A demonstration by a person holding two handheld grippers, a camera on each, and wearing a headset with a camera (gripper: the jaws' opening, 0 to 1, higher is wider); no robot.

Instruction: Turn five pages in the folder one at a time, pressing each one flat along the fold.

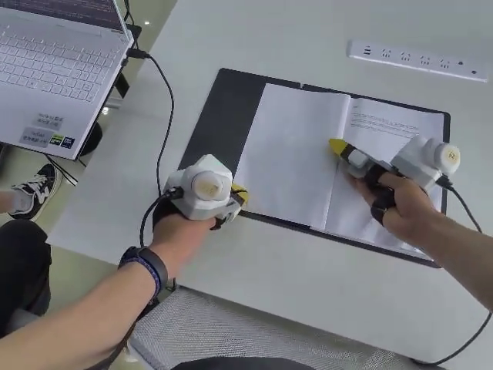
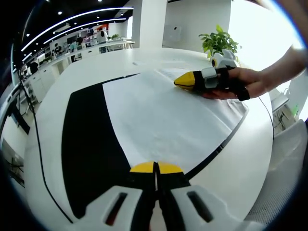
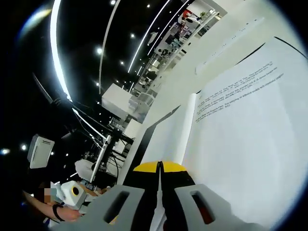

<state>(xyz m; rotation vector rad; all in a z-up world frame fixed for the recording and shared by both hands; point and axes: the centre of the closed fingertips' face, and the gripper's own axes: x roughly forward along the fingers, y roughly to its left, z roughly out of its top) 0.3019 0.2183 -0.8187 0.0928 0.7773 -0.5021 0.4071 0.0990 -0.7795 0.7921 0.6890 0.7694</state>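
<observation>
black folder (image 1: 223, 116) lies open on the bench (image 1: 308, 285), right gripper (image 1: 337, 145) pressing closed fingers along its fold, left gripper (image 1: 240, 197) closed at the near edge; next likely means pinching a page corner.

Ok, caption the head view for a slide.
Right gripper shut at the fold of the open folder; left gripper shut by its near edge.

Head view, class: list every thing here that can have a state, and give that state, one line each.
folder: open, lying flat on the table
left page: lying flat, blank side up
left gripper: shut, at the folder's near edge
right gripper: shut, tips down at the fold
laptop: open
</observation>
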